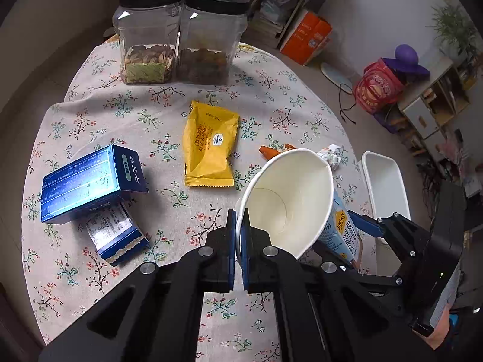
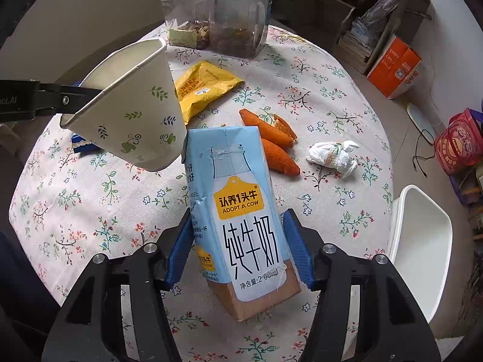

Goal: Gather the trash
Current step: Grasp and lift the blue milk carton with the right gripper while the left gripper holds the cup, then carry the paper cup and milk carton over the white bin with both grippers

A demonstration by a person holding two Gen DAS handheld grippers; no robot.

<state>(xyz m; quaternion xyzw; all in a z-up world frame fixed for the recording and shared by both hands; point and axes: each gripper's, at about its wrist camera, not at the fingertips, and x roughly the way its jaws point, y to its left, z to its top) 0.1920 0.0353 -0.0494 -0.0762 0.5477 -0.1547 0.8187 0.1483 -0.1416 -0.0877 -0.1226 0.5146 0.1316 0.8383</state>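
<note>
Pinched flat between the blue pads of the left tool (image 1: 238, 241), the rim of a paper cup (image 1: 289, 199) is held with its mouth tipped toward the camera, off the worktop (image 1: 169, 96). The right tool (image 2: 238, 247) has its pads against both sides of a light blue milk carton (image 2: 241, 211), gripping it near the base; in the left view the carton sits just behind the cup. To do this step well, I judge each piece should travel to the white bin (image 2: 422, 241), which stands just off the worktop's edge on the right, with the carton kept upright in case it holds dregs and the cup's thin rim not squeezed further, since it is already crushed out of round. Cup and carton are close together, so moving one hand at a time looks safer than crossing them. Trash left on the floral cloth: a yellow wrapper (image 1: 211, 147), orange peel (image 2: 271, 141), a crumpled tissue (image 2: 332, 154), a blue box (image 1: 90, 181) and a second blue box (image 1: 117, 235) half under it. Two jars (image 1: 181, 33) at the far edge stand well apart from the route. Open room lies to the right, over the bin; the worktop's rounded edge falls away near the tissue.
</note>
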